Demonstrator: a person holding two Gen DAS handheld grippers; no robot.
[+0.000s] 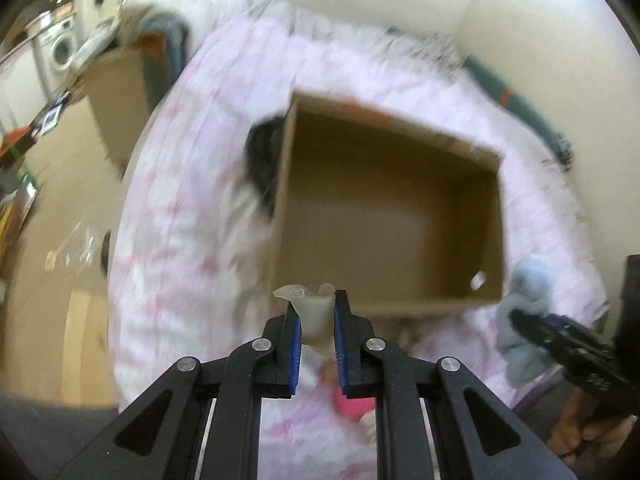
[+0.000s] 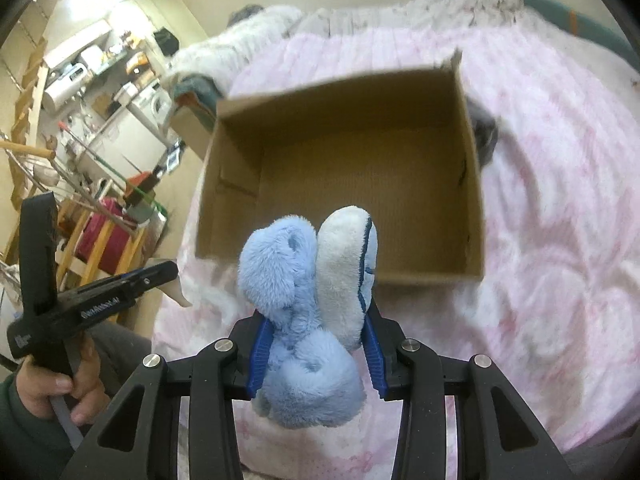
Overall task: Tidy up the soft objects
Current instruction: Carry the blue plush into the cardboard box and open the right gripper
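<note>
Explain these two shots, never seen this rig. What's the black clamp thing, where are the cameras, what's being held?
No robot here: a person holds a two-finger clamp in each hand, with a fisheye camera on each looking along the fingers. The left wrist view shows the left gripper shut on a small pale rubbery toy. The right wrist view shows the right gripper shut on a blue plush toy; the left hand shows at the lower left. Ahead, on a pink-and-white blanket, sits an open cardboard box, empty as far as visible. A dark object lies beside it, too blurred to identify.
</note>
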